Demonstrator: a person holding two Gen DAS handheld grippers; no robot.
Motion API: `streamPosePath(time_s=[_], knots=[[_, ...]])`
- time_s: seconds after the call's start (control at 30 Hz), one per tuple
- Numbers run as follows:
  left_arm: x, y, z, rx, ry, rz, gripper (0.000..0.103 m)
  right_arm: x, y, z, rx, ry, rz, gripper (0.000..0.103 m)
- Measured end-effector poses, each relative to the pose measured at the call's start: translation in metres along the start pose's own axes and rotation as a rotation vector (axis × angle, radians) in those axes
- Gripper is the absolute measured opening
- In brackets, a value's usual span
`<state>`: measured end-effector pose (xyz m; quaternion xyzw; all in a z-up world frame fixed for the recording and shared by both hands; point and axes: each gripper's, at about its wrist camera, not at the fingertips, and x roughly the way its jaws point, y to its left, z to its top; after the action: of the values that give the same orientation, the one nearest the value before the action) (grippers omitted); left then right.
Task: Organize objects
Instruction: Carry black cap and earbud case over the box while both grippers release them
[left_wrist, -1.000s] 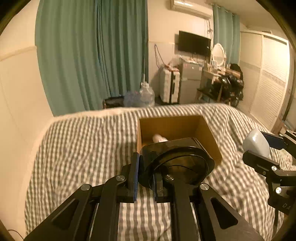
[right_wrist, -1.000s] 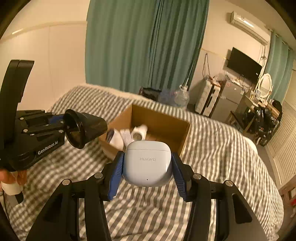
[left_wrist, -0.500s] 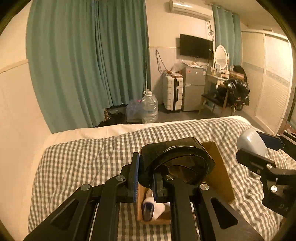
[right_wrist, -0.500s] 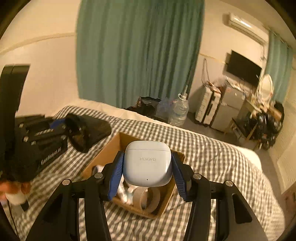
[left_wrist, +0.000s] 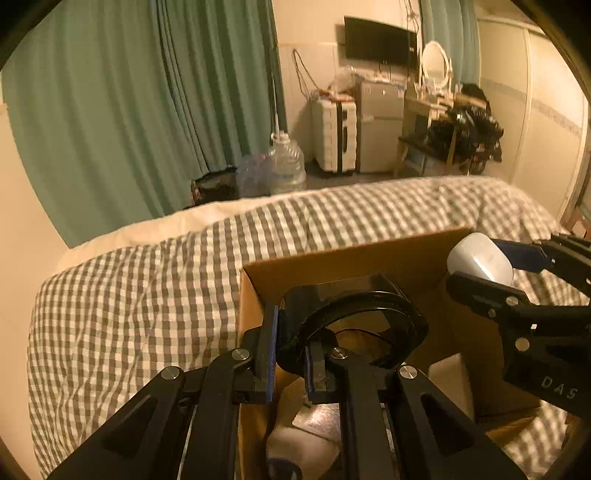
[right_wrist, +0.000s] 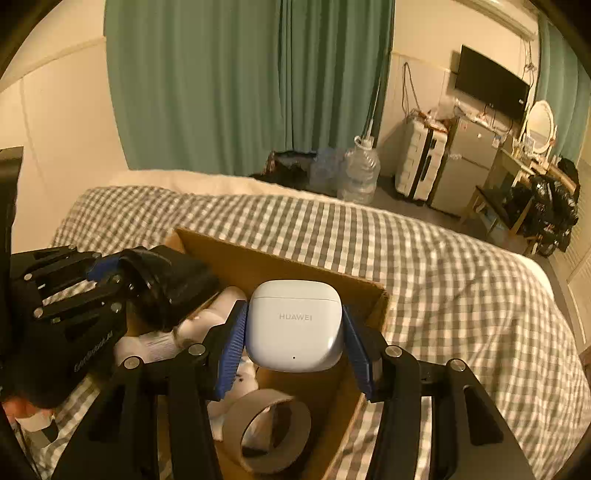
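An open cardboard box (left_wrist: 354, 254) (right_wrist: 280, 262) sits on the checked bed. My left gripper (left_wrist: 290, 356) is shut on the rim of a black glossy cup-like object (left_wrist: 351, 321), held over the box's left part; it also shows in the right wrist view (right_wrist: 166, 284). My right gripper (right_wrist: 293, 332) is shut on a white Huawei earbud case (right_wrist: 293, 325), held above the box's right side; the case shows in the left wrist view (left_wrist: 480, 258). Inside the box lie a tape roll (right_wrist: 267, 428) and white items (right_wrist: 221, 314).
The grey-and-white checked bedspread (right_wrist: 443, 273) surrounds the box. Beyond the bed's far edge stand green curtains (left_wrist: 147, 92), water jugs (left_wrist: 286, 166), a white suitcase (left_wrist: 334, 133) and a cluttered desk (left_wrist: 461, 122).
Both grippers have dropped lower and closer over the box with their objects still held; the box now fills the lower part of both views.
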<state>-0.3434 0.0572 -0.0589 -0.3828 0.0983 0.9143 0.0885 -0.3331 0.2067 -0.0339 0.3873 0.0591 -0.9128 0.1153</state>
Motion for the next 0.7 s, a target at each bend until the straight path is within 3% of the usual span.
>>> streamPosePath(time_s=[0.17, 0.4, 0.47, 0.5, 0.6, 0.7], knots=[[0.019, -0.003, -0.003, -0.003, 0.032, -0.003, 0.011, 0.026, -0.003, -0.004, 0.004, 0.035, 0.005, 0.050], [0.034, -0.013, -0.002, -0.011, 0.041, -0.036, 0.013, 0.030, -0.006, -0.008, 0.026, 0.033, 0.019, 0.050], [0.033, -0.014, -0.003, -0.005, 0.054, -0.043, 0.015, 0.025, -0.002, -0.007, 0.025, 0.021, 0.015, 0.055], [0.032, -0.015, -0.004, -0.003, 0.059, -0.051, 0.017, 0.022, -0.002, -0.006, 0.028, 0.011, 0.011, 0.064], [0.028, -0.019, -0.006, 0.001, 0.058, -0.060, 0.027, 0.011, -0.003, -0.002, 0.051, -0.026, 0.013, 0.069], [0.018, -0.019, -0.006, 0.000, 0.045, -0.057, 0.046, 0.001, -0.004, 0.002, 0.065, -0.044, 0.000, 0.076]])
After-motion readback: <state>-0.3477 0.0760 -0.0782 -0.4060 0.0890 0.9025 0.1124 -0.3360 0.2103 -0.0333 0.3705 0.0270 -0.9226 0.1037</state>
